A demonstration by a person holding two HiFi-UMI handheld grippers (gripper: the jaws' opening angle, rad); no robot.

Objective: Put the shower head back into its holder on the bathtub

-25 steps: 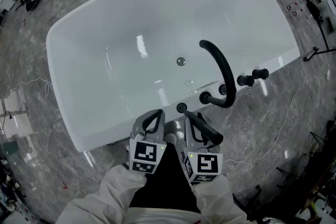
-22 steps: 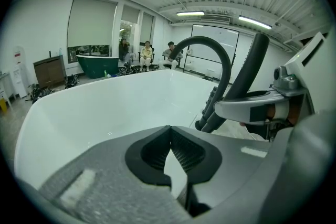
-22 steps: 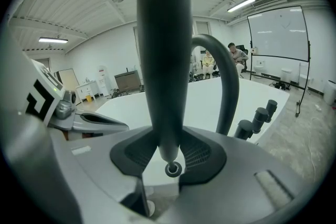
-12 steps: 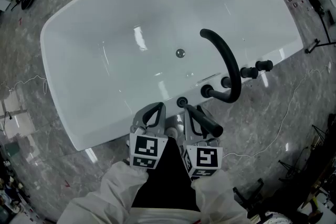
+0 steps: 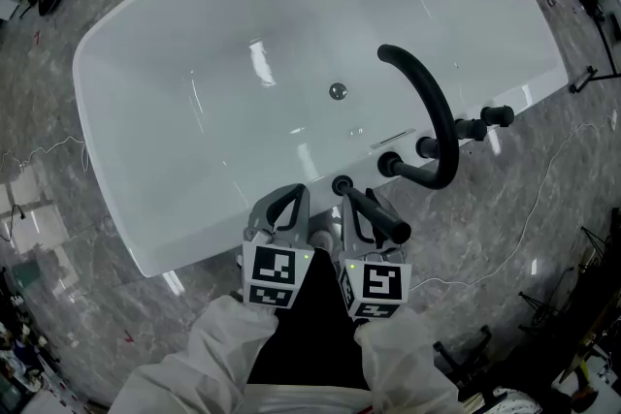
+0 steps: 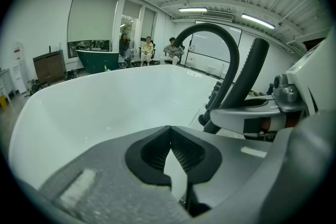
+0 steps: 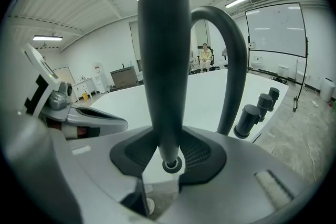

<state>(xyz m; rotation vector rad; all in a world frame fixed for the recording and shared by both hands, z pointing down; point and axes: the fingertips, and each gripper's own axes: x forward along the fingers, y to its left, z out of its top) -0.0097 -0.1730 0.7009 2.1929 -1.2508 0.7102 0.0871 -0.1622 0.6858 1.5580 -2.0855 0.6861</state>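
Looking down, the head view has the holder [image 5: 342, 183] on the tub [image 5: 165, 111] rim, at 8 o'clock of the spout [image 5: 432, 111]; the shower head [image 5: 383, 223] slants just at 5 o'clock of the holder, in the right gripper [image 5: 359, 207], with the left gripper [image 5: 289, 201] at its 9 o'clock. Left gripper view: jaws together on nothing, tub beyond. Right gripper view: jaws clamped on the shower head, which stands toward 12 o'clock, spout behind it

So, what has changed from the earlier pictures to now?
Little: the left gripper and right gripper sank slightly toward the bathtub rim. Unchanged: the right gripper stays shut on the shower head, its end near the holder; the left stays shut, empty.
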